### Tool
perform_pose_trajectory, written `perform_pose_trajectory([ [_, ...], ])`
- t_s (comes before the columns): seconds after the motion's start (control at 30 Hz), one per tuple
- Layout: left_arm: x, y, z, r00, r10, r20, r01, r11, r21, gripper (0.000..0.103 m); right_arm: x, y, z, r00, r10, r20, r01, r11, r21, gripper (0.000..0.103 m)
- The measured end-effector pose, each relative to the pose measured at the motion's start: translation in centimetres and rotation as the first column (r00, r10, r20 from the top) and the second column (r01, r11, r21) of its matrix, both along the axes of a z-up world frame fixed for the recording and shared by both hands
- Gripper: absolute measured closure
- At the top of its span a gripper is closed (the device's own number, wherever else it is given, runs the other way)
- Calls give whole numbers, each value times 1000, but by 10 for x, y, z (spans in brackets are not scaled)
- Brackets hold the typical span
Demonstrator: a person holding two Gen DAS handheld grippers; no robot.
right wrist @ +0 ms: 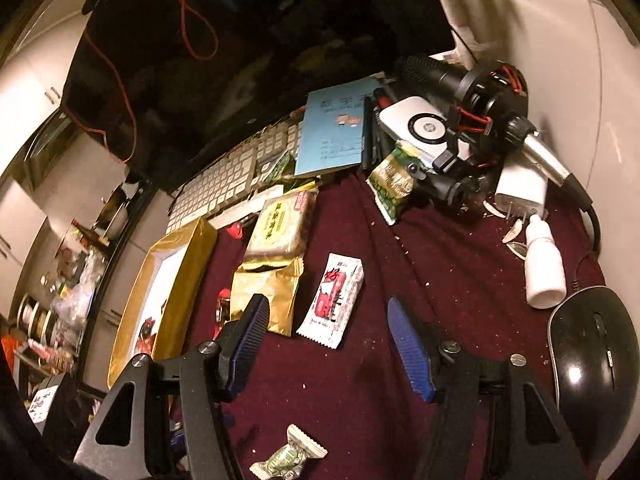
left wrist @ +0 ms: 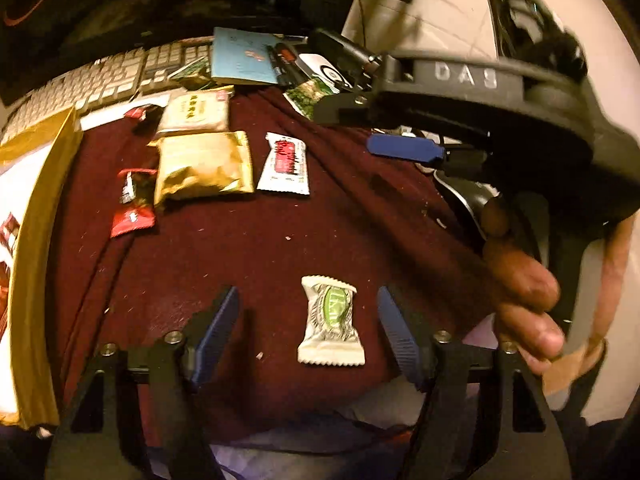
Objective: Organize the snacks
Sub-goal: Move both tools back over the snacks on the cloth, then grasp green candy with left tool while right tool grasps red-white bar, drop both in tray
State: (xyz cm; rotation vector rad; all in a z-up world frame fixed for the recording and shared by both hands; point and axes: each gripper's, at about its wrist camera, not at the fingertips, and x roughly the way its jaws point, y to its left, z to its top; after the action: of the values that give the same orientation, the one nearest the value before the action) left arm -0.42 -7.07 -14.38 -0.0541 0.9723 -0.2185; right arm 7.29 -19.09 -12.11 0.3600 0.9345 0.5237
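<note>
Snacks lie on a dark red cloth (left wrist: 320,232). My left gripper (left wrist: 308,300) is open, with a white candy with a green centre (left wrist: 330,320) lying on the cloth between its blue fingers. Farther off lie a white and red bar (left wrist: 285,164), a gold pouch (left wrist: 202,166), a pale packet (left wrist: 196,110) and small red candies (left wrist: 134,200). My right gripper (right wrist: 328,312) is open and empty above the cloth, just short of the white and red bar (right wrist: 334,300). The gold pouch (right wrist: 270,292) sits to its left. The green-centred candy (right wrist: 288,460) lies below it.
A gold-rimmed box (right wrist: 168,280) stands at the left edge of the cloth. A keyboard (right wrist: 224,184), a blue booklet (right wrist: 332,132) and a green packet (right wrist: 390,184) lie at the back. A microphone (right wrist: 472,92), a white bottle (right wrist: 542,264) and a black mouse (right wrist: 596,352) are on the right.
</note>
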Motion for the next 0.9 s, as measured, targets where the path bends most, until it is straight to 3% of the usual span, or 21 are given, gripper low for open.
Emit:
perform_pose_trajectory([
  [0.1, 1, -8, -11, 1000, -24, -19, 24, 999, 42, 64, -2, 1, -3, 1000, 9, 2, -9, 1000, -10, 45],
  [0.17, -2, -7, -11, 1000, -15, 16, 14, 998, 60, 83, -1, 6, -8, 1000, 27, -7, -27, 999, -17, 51],
  [0.3, -9, 14, -6, 998, 39, 39, -40, 999, 22, 84, 3, 20, -14, 999, 43, -5, -44, 997, -59, 54],
  [0.43, -19, 57, 12, 985, 146, 88, -137, 985, -106, 84, 13, 40, -20, 999, 46, 2, -45, 988, -147, 61],
  [0.63, -36, 113, 41, 943, 303, 136, -282, 947, -156, 84, 31, 71, -32, 999, -29, 12, 32, 930, -365, 68],
  [0.77, -46, 139, 48, 921, 363, 142, -336, 924, -184, 84, 26, 82, -35, 999, -38, 32, 48, 906, -420, 70],
  [0.9, -57, 172, 57, 882, 442, 166, -401, 887, -231, 84, 14, 92, -38, 999, -4, 41, 22, 891, -453, 84],
])
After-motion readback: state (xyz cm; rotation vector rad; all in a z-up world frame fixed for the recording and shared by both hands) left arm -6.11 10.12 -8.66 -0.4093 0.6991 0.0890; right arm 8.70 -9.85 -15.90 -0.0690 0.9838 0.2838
